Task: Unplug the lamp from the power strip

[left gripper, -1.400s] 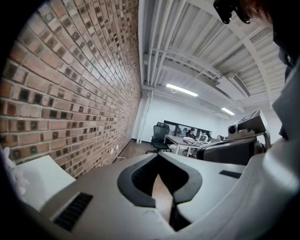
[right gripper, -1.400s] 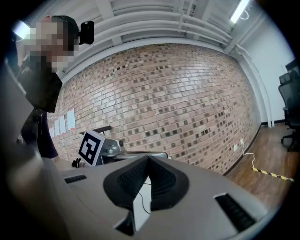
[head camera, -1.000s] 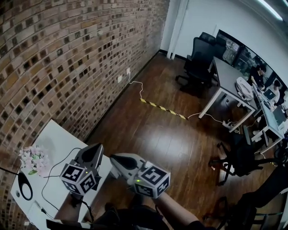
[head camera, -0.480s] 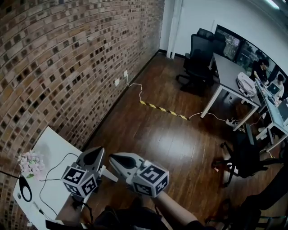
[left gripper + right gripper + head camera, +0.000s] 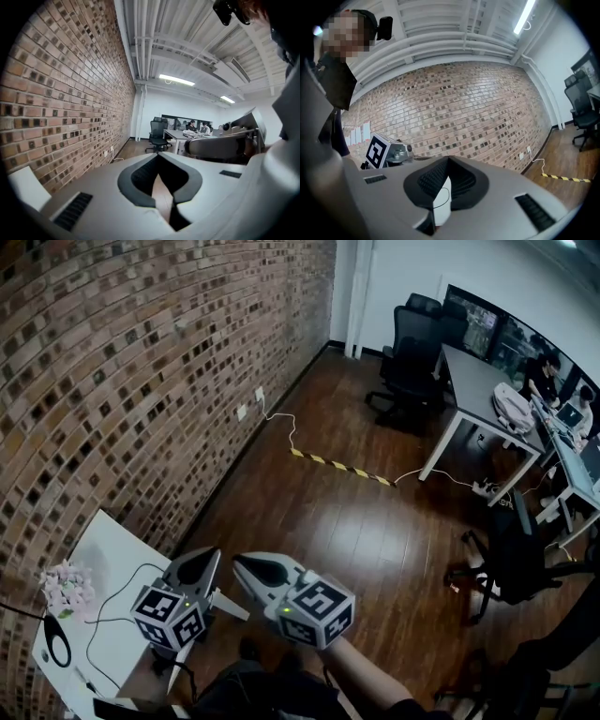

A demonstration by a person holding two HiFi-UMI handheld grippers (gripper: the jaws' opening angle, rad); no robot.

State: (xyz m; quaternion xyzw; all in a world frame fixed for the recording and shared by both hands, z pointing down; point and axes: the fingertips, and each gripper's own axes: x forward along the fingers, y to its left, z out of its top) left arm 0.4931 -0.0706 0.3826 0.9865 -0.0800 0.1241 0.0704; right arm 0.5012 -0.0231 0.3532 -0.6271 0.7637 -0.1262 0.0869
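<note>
**Fingers point(image 5: 140, 177) closed on both grippers, nothing held**

Left gripper point(image 5: 208, 553) and right gripper point(image 5: 240, 562): tips pressed together, empty, side by side above dark wooden floor point(image 5: 356, 521). White table point(image 5: 111, 547) lies at 9 o'clock of left gripper. On it, well apart from both grippers: black loop-shaped lamp point(image 5: 53, 641), thin black cord point(image 5: 131, 573) trailing across the tabletop, pink flower bunch point(image 5: 67, 587) at lamp's 12 o'clock.
</note>
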